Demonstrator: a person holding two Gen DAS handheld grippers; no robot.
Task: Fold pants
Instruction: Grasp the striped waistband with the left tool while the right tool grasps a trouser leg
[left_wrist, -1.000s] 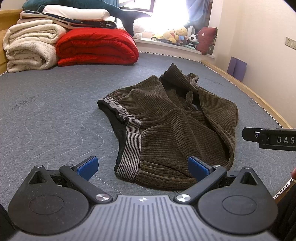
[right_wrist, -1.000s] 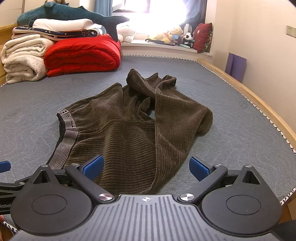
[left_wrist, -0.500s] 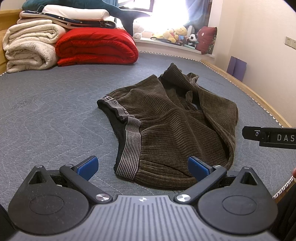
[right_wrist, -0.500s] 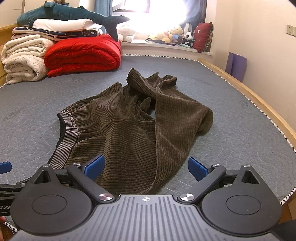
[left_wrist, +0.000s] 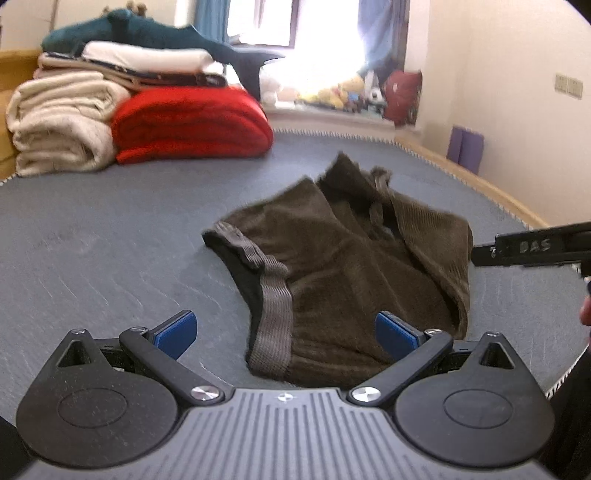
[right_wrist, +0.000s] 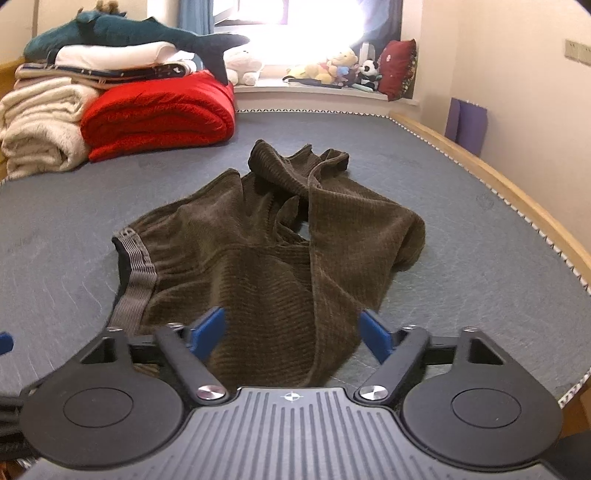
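Both my grippers — left, right — spread, pinching nothing; right jaws just narrowing over crumpled brown corduroy pants.

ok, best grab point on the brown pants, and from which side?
Probably the grey waistband of the pants: a firm, flat, exposed edge nearest the tools, running along the garment's left side. Come in low from the near-left. The far legs are bunched and overlapped, a poor start.
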